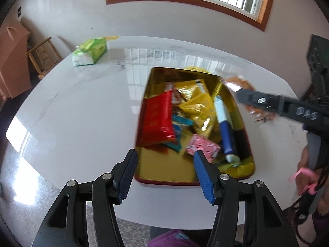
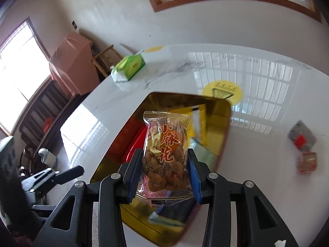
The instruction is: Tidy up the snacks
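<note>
The right wrist view alone shows the right tongs (image 2: 165, 173) clamped on a clear twisted-pastry packet (image 2: 166, 154) above the gold tin (image 2: 224, 111) on the desk (image 2: 257, 144), whereas the left view shows the left tongs (image 1: 165, 177) empty, parted, over the tin's near rim, the packet only a blur.
</note>
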{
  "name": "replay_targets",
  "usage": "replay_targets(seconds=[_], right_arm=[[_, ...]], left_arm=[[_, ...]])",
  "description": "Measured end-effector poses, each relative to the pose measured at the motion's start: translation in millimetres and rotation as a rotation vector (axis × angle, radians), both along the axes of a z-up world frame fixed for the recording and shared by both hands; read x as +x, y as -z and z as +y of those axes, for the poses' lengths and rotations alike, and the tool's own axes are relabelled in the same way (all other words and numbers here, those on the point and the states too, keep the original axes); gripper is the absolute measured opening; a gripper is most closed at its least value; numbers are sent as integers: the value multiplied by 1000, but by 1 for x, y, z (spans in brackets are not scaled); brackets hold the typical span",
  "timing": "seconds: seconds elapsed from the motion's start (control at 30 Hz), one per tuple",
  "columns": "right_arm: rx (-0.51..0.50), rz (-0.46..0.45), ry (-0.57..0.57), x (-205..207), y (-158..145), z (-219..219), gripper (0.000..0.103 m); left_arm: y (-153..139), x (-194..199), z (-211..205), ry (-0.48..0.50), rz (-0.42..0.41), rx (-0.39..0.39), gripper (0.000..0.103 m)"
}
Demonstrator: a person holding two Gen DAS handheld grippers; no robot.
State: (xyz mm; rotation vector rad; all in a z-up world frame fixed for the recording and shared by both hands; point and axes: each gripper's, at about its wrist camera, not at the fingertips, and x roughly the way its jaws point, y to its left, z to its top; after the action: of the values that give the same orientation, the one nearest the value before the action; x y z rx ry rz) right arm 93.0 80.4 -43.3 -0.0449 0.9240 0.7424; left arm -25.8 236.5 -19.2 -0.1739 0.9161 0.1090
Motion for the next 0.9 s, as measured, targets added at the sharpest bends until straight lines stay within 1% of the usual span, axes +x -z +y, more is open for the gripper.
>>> replay_targets(seconds=[0.13, 0.2, 0.27, 0.4, 0.57, 0.8, 0.9], right_arm=[[-24, 23, -13, 1, 15, 7, 40], [-40, 24, -18, 2, 19, 15, 40], [-52, 22, -22, 2, 22, 20, 40], [-62, 22, -32, 0, 22, 22, 41], [-60, 19, -40, -5, 22, 23, 42], [7, 18, -39, -9, 12, 14, 42], [30, -3, -27, -15, 6, 3, 42]], left_arm=[[0, -1, 7, -22, -2, 29, 60], [-1, -2, 8, -33, -8, 59, 62], [-1, -2, 7, -41, -15, 94, 67], [-4, -3, 2, -51, -39, 161, 70], [-3, -3, 1, -49, -36, 183, 73], [-2, -3, 2, -58, -29, 196, 73], [-1, -3, 0, -57, -24, 205, 74]])
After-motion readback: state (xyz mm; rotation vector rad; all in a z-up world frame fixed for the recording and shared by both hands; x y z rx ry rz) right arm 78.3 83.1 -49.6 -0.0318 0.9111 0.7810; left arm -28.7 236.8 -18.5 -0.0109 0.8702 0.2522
